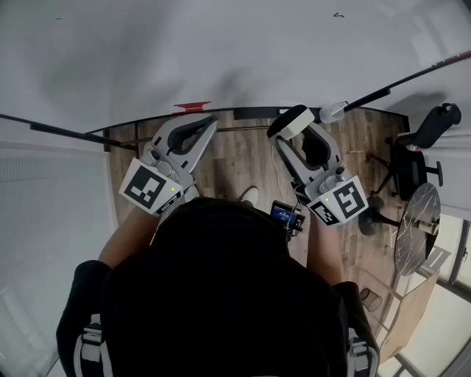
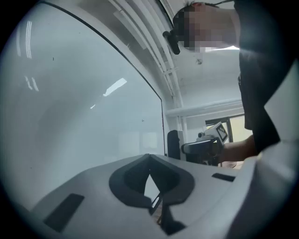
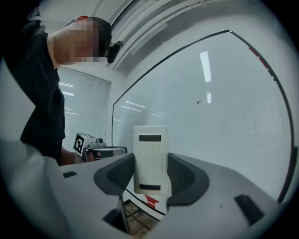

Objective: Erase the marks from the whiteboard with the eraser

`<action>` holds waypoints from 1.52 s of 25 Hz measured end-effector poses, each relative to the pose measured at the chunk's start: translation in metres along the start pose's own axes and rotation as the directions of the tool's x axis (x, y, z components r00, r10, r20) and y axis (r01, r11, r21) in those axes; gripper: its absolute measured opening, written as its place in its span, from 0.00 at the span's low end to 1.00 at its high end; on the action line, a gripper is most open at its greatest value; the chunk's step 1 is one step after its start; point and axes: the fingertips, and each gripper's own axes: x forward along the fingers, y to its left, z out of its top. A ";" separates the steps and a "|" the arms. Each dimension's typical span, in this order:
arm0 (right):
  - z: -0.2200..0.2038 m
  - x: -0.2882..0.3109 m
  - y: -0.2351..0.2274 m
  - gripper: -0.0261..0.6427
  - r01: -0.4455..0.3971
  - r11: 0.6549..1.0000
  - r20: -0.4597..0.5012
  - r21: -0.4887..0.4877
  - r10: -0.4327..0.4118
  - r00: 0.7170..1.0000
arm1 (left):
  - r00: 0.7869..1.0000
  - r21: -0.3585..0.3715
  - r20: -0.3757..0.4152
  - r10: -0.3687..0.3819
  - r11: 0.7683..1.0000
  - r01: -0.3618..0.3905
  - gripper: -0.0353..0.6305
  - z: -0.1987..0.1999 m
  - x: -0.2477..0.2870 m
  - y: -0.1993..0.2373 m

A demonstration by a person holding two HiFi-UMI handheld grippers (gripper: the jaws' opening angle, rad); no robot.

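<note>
The whiteboard (image 1: 221, 51) stood ahead of the person. The left gripper (image 1: 204, 124) and right gripper (image 1: 298, 132) sat side by side near its lower edge, with the eraser (image 1: 291, 120) between the right one's jaws. A small mark (image 1: 338, 14) lay on the board, well above and right of the eraser. A chair (image 1: 423, 143) stood far right on the floor (image 1: 235, 158) - below the board.

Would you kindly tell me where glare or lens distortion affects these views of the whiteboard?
Head view: the whiteboard carries soft grey shadows and its lower edge bows. Left gripper view: a light streak glares on it, with dark fisheye corners. Right gripper view: bright reflections sit near the small mark; the eraser is sharp.
</note>
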 end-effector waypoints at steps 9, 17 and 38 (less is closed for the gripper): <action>0.001 -0.009 -0.005 0.37 0.029 0.999 -0.048 -0.036 -0.031 0.998 | 0.999 -0.031 0.003 -0.036 0.999 0.036 0.06 0.008 0.011 -0.013; 0.002 -0.021 -0.029 0.37 0.075 0.996 -0.052 -0.056 -0.078 0.996 | 1.000 -0.023 -0.009 -0.030 0.999 0.029 0.06 0.007 0.042 -0.022; 0.120 0.057 -0.107 0.37 0.296 0.903 0.077 -0.312 -0.287 0.955 | 0.993 0.058 0.022 0.112 0.992 -0.113 0.06 0.070 0.114 0.024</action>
